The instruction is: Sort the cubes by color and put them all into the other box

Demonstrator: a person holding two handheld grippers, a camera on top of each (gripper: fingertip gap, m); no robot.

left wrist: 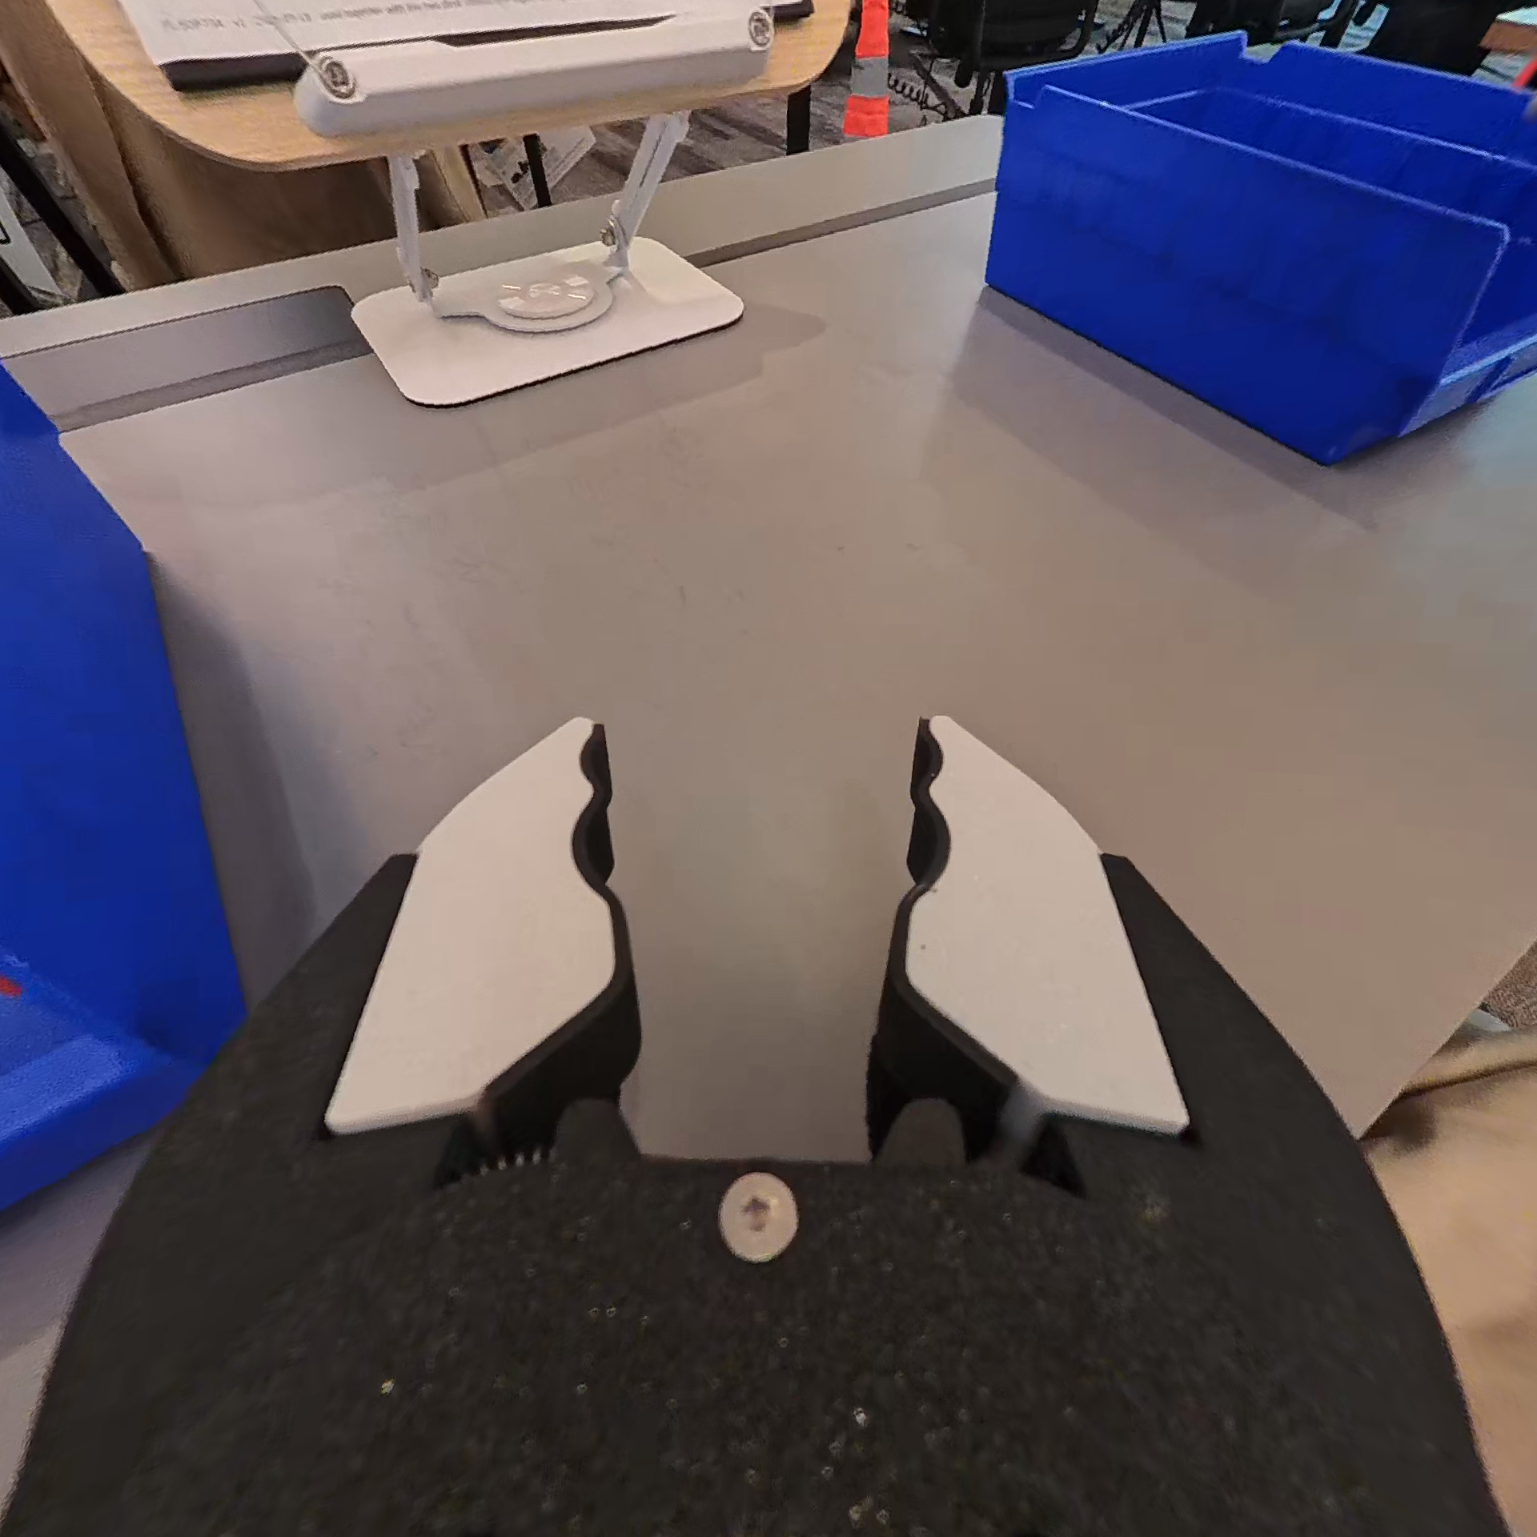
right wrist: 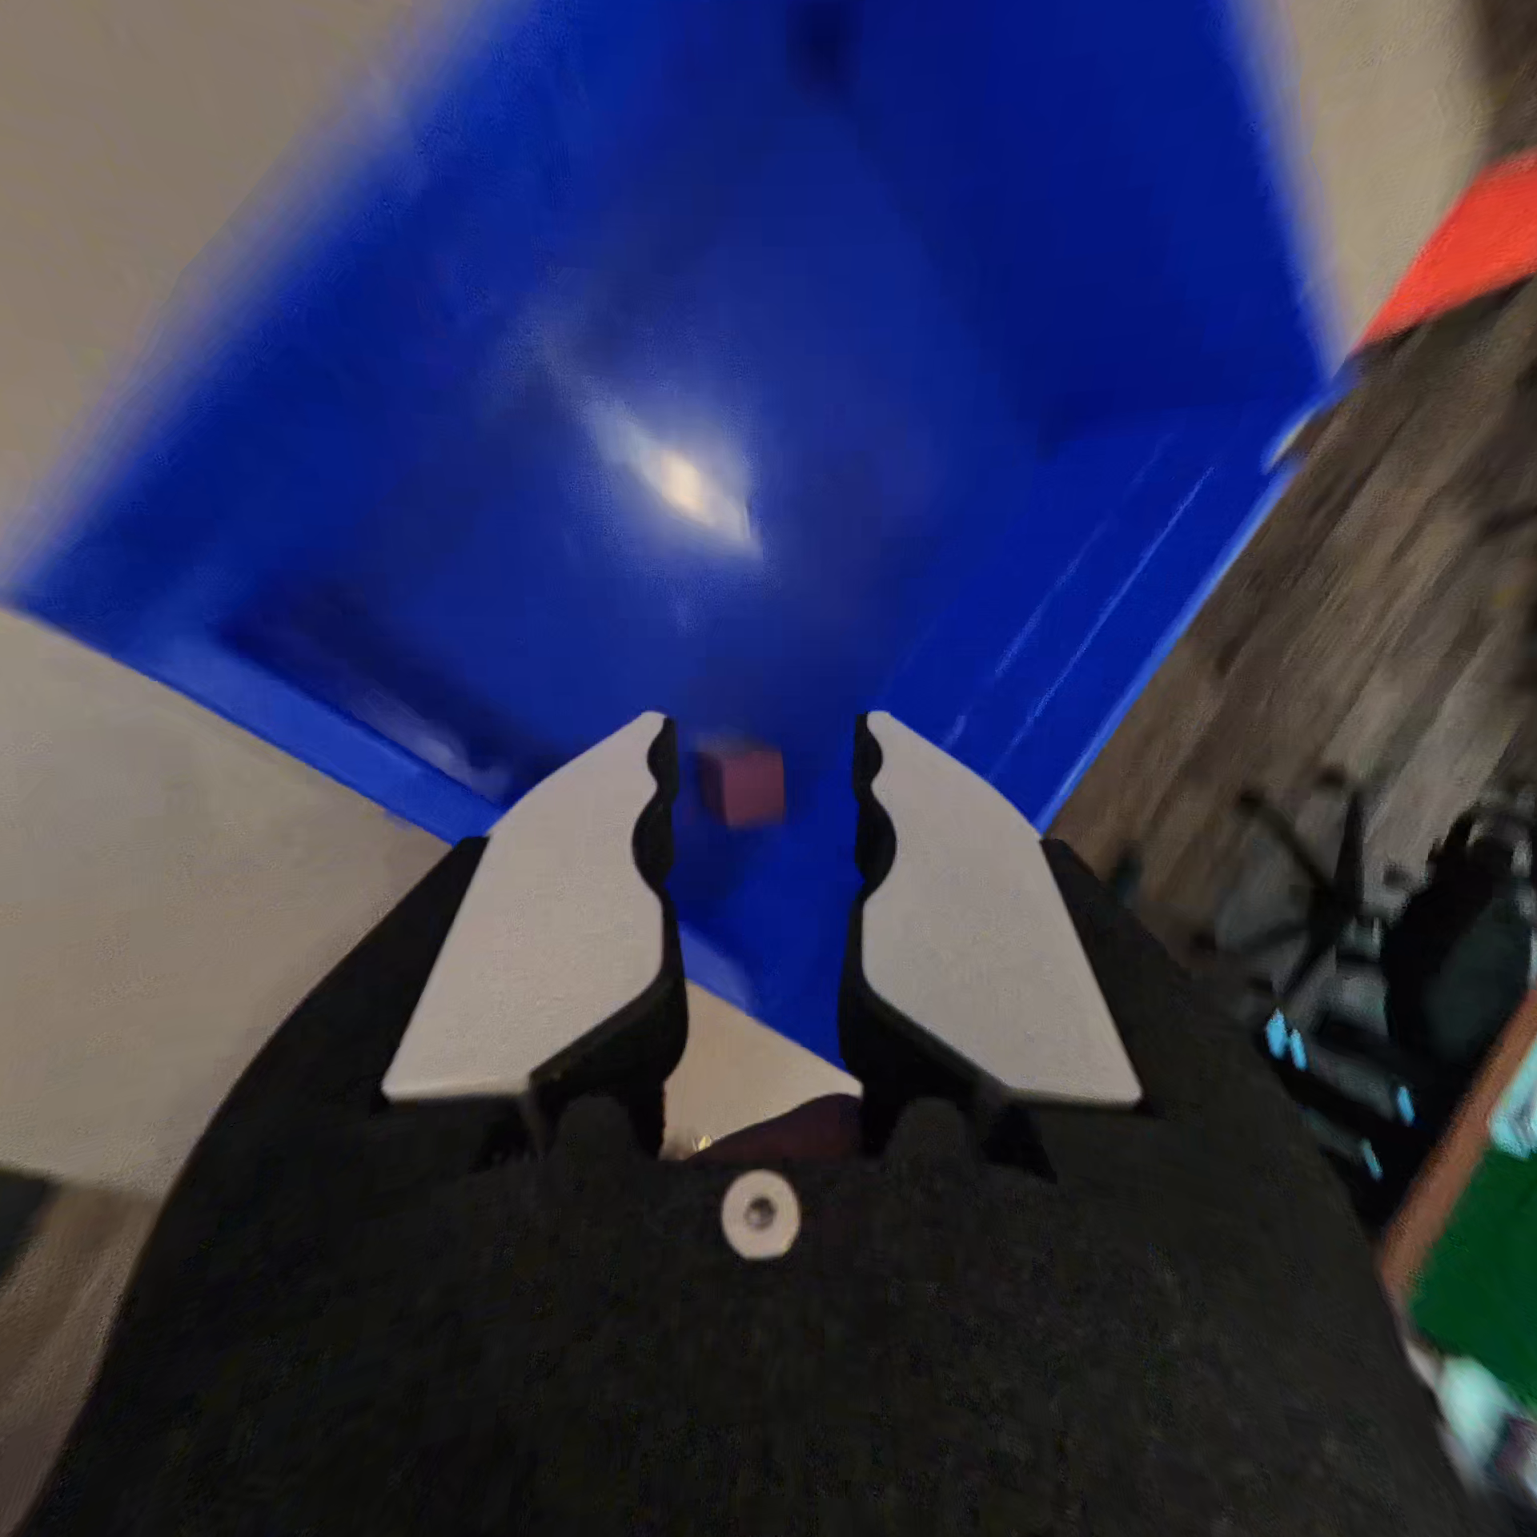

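Blur smears the reddish-purple cube [right wrist: 743, 786], lying on the floor of the blue box [right wrist: 748, 291] near its corner, facing unclear. Right gripper [right wrist: 763, 744] hangs above it, spread, empty. Left gripper [left wrist: 758, 748] gapes over the grey table [left wrist: 748, 541]; another blue box [left wrist: 75, 748] is cut off leftward.
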